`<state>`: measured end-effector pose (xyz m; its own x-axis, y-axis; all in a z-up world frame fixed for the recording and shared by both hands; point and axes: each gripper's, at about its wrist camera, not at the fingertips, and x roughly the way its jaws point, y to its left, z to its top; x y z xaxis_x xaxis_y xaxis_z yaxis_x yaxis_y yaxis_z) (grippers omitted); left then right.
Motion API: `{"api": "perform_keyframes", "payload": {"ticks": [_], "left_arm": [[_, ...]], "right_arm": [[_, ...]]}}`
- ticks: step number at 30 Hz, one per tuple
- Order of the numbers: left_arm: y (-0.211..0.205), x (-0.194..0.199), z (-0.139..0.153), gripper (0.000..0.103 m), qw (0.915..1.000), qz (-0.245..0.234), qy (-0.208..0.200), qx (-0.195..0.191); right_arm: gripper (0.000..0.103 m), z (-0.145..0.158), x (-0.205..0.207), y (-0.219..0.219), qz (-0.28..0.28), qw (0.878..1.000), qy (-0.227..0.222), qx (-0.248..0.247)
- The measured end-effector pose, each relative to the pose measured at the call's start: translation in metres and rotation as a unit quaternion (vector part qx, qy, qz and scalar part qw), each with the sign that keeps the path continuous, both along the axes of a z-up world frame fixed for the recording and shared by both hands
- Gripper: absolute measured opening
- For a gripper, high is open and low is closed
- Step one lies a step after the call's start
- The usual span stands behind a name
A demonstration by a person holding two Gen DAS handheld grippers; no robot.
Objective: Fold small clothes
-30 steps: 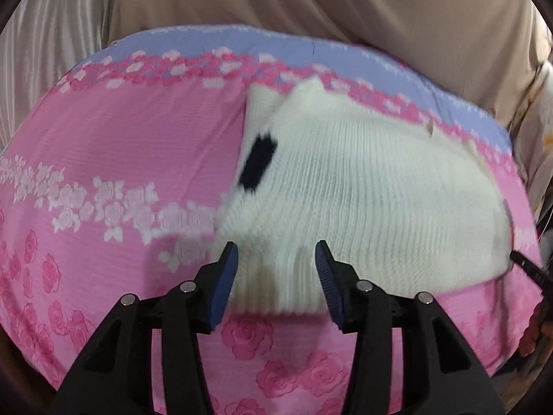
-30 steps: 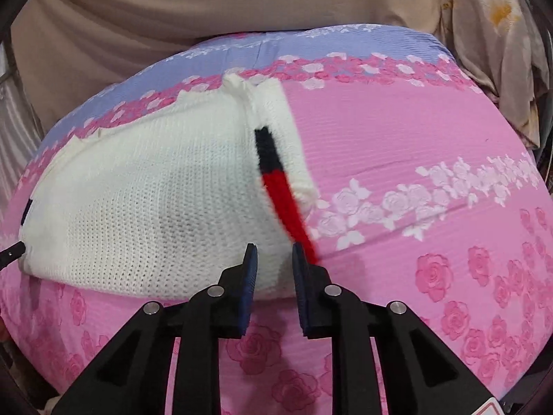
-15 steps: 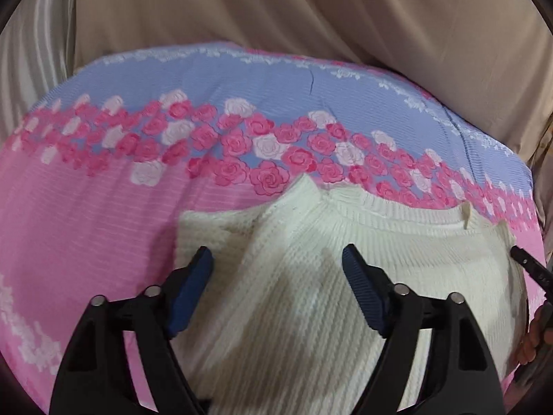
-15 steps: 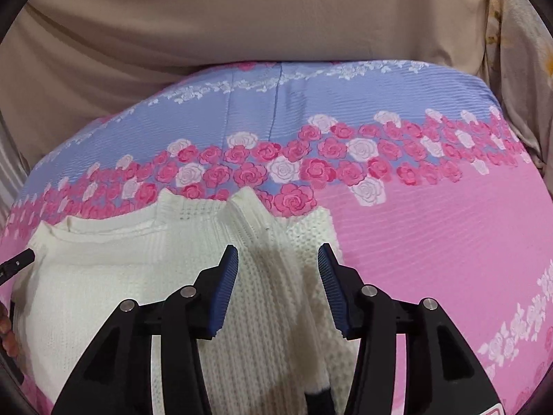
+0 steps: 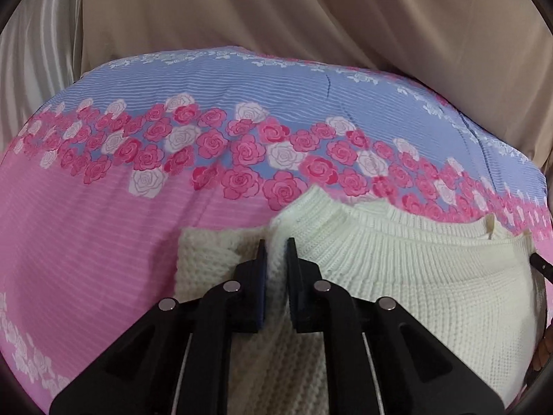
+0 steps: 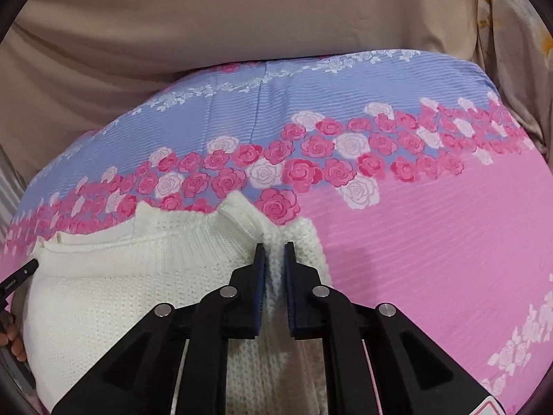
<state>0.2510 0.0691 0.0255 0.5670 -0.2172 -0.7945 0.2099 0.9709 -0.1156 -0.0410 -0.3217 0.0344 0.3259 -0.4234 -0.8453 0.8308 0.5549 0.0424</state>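
A small cream knitted sweater (image 5: 397, 276) lies on the pink rose-patterned bed cover (image 5: 86, 235), its ribbed neckline towards the far side. My left gripper (image 5: 275, 252) is closing its jaws on a pinched ridge of knit at the sweater's left shoulder, beside a folded-in sleeve (image 5: 207, 256). In the right wrist view the same sweater (image 6: 121, 283) fills the lower left. My right gripper (image 6: 274, 254) is closing its jaws on a ridge of knit at the right shoulder. Both pairs of pads press the fabric.
The bed cover (image 6: 432, 242) turns blue with a band of roses towards the far edge. Beige cloth (image 5: 311, 17) hangs behind the bed. A person's fingers (image 6: 13, 340) and the tip of the other gripper (image 6: 17, 276) show at the picture's edge.
Both grippers travelled from the sweater's hem up to its shoulders, then their jaws came together from wide open onto pinched knit.
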Motion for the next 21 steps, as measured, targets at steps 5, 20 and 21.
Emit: {"api": "perform_keyframes", "payload": {"ticks": [5,20,21], "left_arm": [[0.012,-0.050,0.048,0.031,0.9975,0.001,-0.070,-0.007],[-0.038,-0.163,0.006,0.056,0.9942,-0.085,-0.029,0.060],[-0.039,-0.164,0.006,0.056,0.9943,-0.082,-0.029,0.062]], "right_arm": [[0.023,0.050,-0.011,0.050,0.009,0.998,-0.028,-0.059],[0.024,0.009,0.011,0.207,0.179,0.983,0.014,0.025],[0.025,0.012,0.008,0.208,0.180,0.983,0.008,0.029]]}}
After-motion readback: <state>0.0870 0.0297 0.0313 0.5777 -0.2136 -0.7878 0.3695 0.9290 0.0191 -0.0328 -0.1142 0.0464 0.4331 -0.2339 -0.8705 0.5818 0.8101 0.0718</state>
